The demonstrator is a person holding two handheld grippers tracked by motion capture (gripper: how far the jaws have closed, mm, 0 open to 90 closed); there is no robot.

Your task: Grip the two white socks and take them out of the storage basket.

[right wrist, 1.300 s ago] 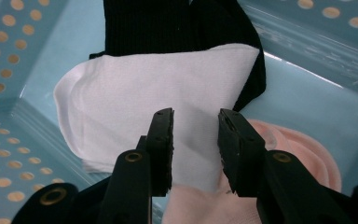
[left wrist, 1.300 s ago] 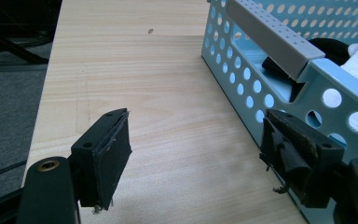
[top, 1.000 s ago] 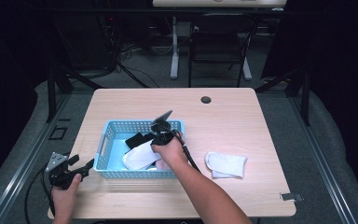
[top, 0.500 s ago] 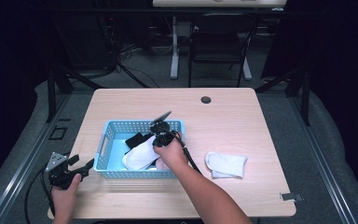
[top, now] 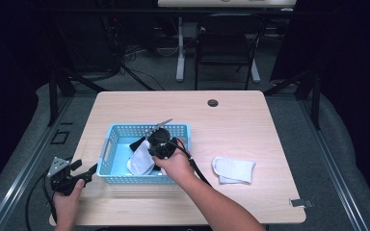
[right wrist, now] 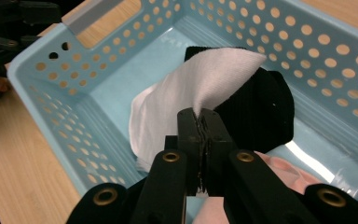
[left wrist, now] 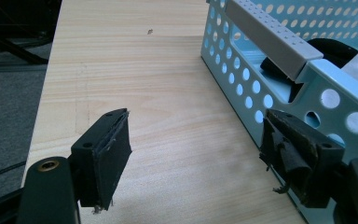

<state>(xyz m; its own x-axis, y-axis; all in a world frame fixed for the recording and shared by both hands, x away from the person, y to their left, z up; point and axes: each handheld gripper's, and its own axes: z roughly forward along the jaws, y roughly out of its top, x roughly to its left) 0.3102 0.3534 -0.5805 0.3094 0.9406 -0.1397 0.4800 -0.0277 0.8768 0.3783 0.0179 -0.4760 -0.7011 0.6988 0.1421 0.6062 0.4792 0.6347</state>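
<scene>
Right gripper (right wrist: 200, 122) pinches a white sock (right wrist: 186, 100) over a black one (right wrist: 261, 109). High view adds another sock (top: 234, 169) at right; left gripper (left wrist: 200, 154) gapes wide beside the basket (left wrist: 279, 70).

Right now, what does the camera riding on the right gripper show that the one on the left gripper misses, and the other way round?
The right gripper view alone shows the right gripper shut on a white cloth sock, which lies over a black knitted sock. The left gripper view alone shows the left gripper open, over bare light wooden tabletop. Both show the perforated light blue plastic basket and the wood it stands on.
</scene>
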